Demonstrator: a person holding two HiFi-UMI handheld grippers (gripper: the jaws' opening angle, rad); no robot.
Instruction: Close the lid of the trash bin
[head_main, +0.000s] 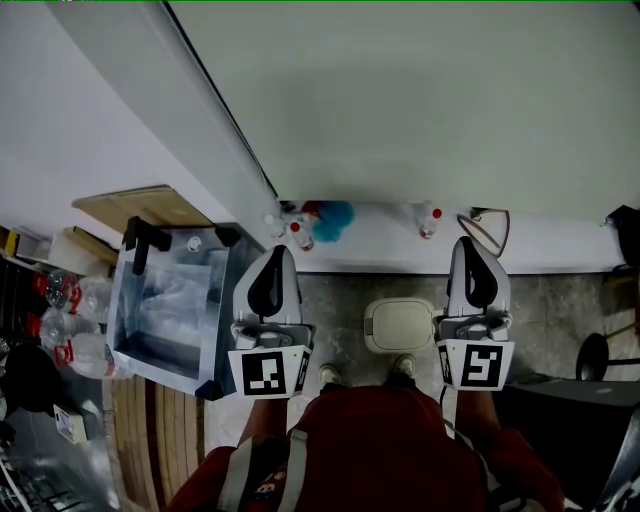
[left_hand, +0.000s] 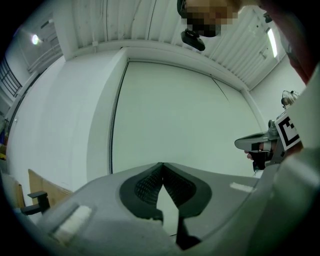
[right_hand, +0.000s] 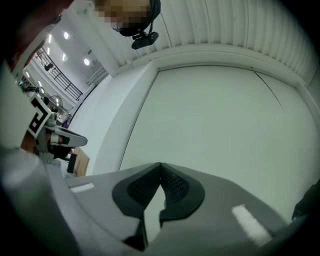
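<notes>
Bin: one trash bin (head_main: 399, 325), a rounded square of smooth cream plastic. It stands on the floor just ahead of my shoes (head_main: 330, 375), and in the head view it sits between my two grippers.
Lid: one lid (head_main: 401, 322) with a softer rounded panel set into its top. It seems to lie flat on the bin, though from straight above I can't be sure.
Floor: mottled grey floor (head_main: 340, 300), stone-like in texture.
Left gripper: my left gripper (left_hand: 162, 167) has a grey shell and black ribbed pads. The tips are pressed together with nothing between them.
Right gripper: my right gripper (right_hand: 160, 166) is built the same, its tips also meeting and holding nothing.
Marker cubes: two, one on each gripper, with black-and-white squares (head_main: 268, 372).
Ledge: a smooth white ledge (head_main: 380, 248) runs along the foot of the wall beyond the bin. On it are two red-capped bottles (head_main: 301, 236) that I can count, and one blue fluffy thing (head_main: 334, 218).
Box: one clear plastic box (head_main: 165, 300) with black corners, to the left of my left gripper.
Wall: a pale, flat, matt wall (head_main: 420, 100).
</notes>
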